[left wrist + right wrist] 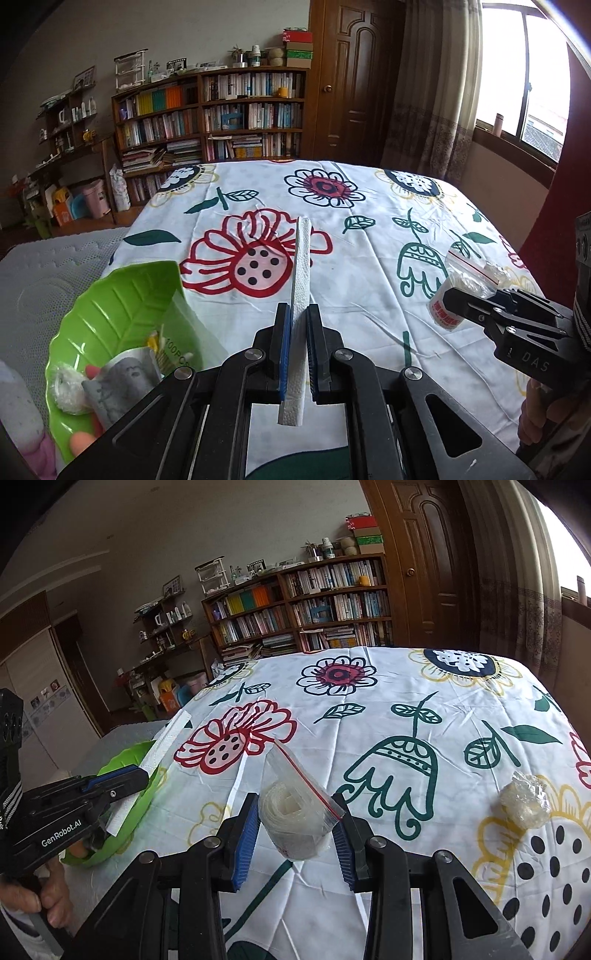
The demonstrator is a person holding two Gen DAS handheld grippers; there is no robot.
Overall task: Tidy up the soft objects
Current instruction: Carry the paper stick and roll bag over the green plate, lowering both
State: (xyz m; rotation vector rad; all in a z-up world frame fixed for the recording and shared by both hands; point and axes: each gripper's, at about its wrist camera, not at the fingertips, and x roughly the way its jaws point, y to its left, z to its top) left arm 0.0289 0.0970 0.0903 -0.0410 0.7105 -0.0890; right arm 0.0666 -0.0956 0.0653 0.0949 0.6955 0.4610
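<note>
Both hands are mid-carry: the left gripper (pixel 295 332) is clamped on a folded white paper towel strip (pixel 301 273) held edge-up above the floral tablecloth (pixel 369 229), and the right gripper (pixel 295 834) pinches a clear zip bag of rolled white gauze (pixel 291 812). The green leaf-shaped plastic plate (pixel 122 306), already holding small soft items, sits at the table's left edge. Next, I judge, each load must swing over the plate before its jaws part; a wrapped white wad (pixel 524 805) still lies on the cloth.

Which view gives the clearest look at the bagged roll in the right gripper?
The right wrist view: the bagged roll sits centered between the right gripper pads. The left wrist view shows it small, at the right edge, partly hidden.
</note>
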